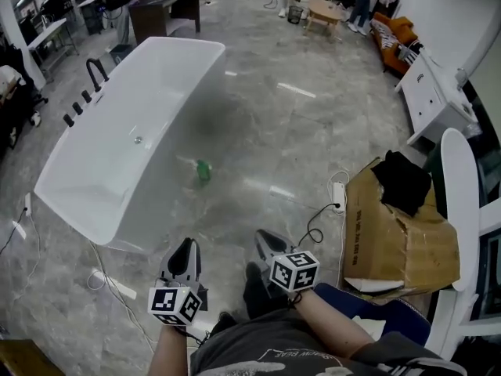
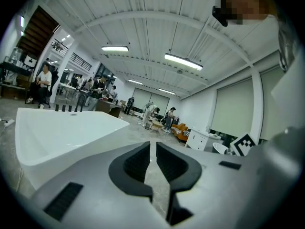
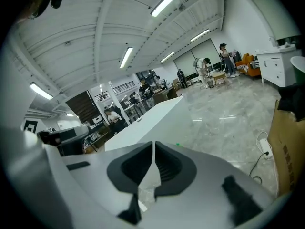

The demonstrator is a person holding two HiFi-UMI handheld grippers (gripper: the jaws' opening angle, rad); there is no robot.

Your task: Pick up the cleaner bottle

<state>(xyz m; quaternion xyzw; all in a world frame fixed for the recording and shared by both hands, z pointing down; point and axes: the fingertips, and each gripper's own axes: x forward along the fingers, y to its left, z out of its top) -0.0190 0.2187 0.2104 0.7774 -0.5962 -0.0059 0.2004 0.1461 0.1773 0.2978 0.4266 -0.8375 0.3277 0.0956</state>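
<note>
Small green cleaner bottle (image 1: pixel 203 171) sits on the grey marble floor (image 1: pixel 313 124), just beside the long side wall of the white freestanding bathtub (image 1: pixel 117 155), outside the tub. It is too blurred to tell whether it stands upright or lies down.

Left tongs (image 1: pixel 185 251) and right tongs (image 1: pixel 270 245) are held low in front of the person, side by side and well apart from the bottle. Both aim forward and slightly down, probably because the target is at floor level ahead.

Left gripper view: the left tongs (image 2: pixel 153 151) are closed, pads nearly meeting, nothing between them. Right gripper view: the right tongs (image 3: pixel 153 151) are closed too and empty.

Judgement: this is the approach stage, with no grasp begun. One pair has to open before reaching the bottle.

The brown cardboard box (image 1: pixel 399 233) and the white power strip (image 1: pixel 338 193) lie off to the right, away from the line to the bottle. The tub wall close by leaves less room on that side.
</note>
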